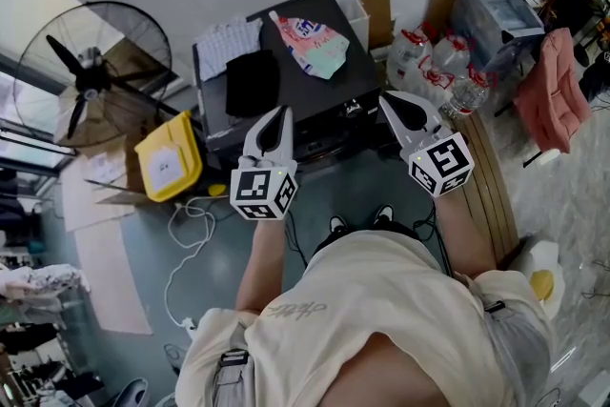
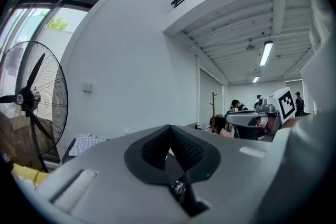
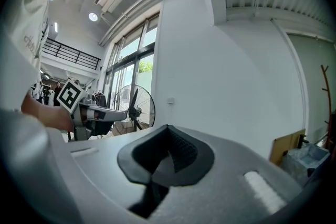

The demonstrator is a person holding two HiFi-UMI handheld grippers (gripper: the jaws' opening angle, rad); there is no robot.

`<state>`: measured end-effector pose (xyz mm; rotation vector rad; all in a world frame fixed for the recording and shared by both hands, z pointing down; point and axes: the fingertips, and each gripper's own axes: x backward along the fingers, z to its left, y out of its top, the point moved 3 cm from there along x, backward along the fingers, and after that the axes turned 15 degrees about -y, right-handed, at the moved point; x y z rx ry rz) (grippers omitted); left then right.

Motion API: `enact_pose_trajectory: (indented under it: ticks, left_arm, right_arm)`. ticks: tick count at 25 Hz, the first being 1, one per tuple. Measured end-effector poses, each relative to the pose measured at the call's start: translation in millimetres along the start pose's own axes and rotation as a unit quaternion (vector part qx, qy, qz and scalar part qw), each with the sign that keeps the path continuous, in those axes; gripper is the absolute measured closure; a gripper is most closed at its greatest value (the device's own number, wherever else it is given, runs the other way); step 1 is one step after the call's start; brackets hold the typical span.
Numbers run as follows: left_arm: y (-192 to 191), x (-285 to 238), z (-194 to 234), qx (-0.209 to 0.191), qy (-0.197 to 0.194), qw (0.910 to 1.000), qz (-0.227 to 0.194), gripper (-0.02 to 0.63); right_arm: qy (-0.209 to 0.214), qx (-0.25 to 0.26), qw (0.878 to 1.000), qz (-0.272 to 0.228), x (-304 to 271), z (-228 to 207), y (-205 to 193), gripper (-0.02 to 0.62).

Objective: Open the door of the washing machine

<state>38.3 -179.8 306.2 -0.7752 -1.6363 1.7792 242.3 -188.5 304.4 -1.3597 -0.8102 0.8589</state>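
Left to right: a floor fan (image 1: 91,76) and a yellow container (image 1: 170,157) sit off to the side. The left gripper (image 1: 282,112) has its claw pinched shut on nothing. It hovers level over the front edge of the black washing machine (image 1: 315,81), which has a black cloth (image 1: 252,81) and a refill pouch (image 1: 312,41) on top. The right gripper (image 1: 389,100) is the same, closed and empty. Water bottles (image 1: 448,71) crowd the right side.

The door face is hidden from up here, so this fits both about to go for it and just done. Either claw would have to drop well below the top to reach the front. Nothing seems to block it.
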Motion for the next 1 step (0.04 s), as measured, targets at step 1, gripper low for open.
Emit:
enact_pose_trajectory:
  ticks: [1]
  left_arm:
    - [-0.2, -0.8, -1.4, 0.0, 0.0, 1.0, 0.0, 0.589]
  right_arm:
    - [0.001, 0.0, 1.0, 0.0, 1.2, -0.7, -0.2, 0.594]
